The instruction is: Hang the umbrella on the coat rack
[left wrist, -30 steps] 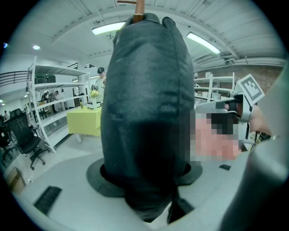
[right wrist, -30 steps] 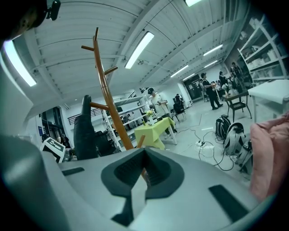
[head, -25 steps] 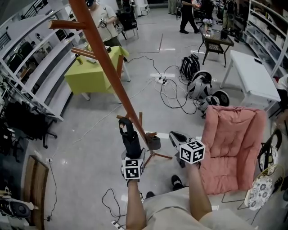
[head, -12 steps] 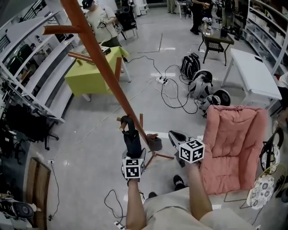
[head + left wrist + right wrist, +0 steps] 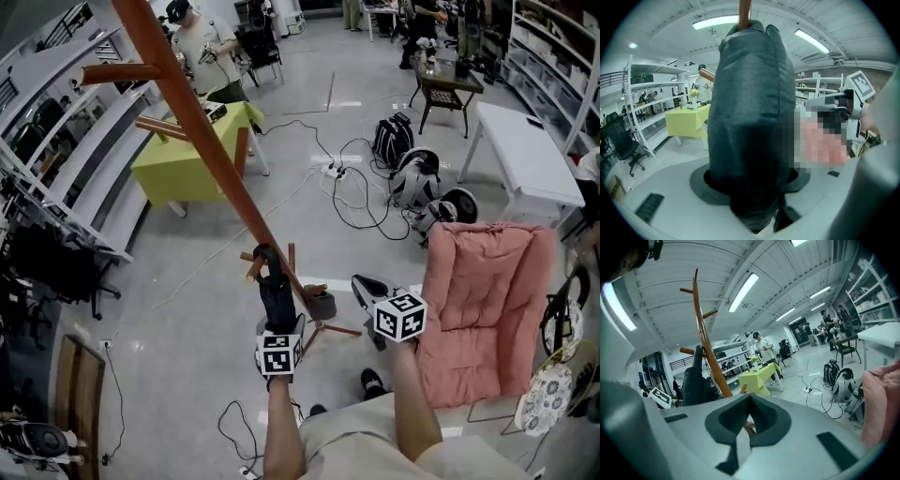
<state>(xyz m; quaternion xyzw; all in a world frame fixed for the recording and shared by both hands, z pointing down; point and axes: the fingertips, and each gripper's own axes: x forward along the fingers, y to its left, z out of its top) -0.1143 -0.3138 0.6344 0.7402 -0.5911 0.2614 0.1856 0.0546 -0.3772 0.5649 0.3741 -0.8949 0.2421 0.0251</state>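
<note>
A dark folded umbrella (image 5: 277, 295) stands upright in my left gripper (image 5: 278, 326), which is shut on its lower part. Its top reaches a low peg (image 5: 249, 267) of the brown wooden coat rack (image 5: 202, 141), right beside the slanting pole. In the left gripper view the umbrella (image 5: 750, 117) fills the space between the jaws, with the pole (image 5: 745, 9) just above it. My right gripper (image 5: 367, 286) hovers right of the pole, shut and holding nothing. The right gripper view shows the rack (image 5: 705, 343) and the umbrella (image 5: 696, 380) beyond my right gripper (image 5: 750, 416).
The rack's feet (image 5: 328, 323) spread on the floor in front of me. A pink padded chair (image 5: 483, 300) stands close at the right. Behind are a yellow-green table (image 5: 187, 155), a white table (image 5: 525, 155), bags and cables (image 5: 412, 178), shelves (image 5: 56, 159) and a person (image 5: 202, 47).
The head view has shifted a little, so the rack's upper part sits further left in it. Both grippers and the umbrella keep their places.
</note>
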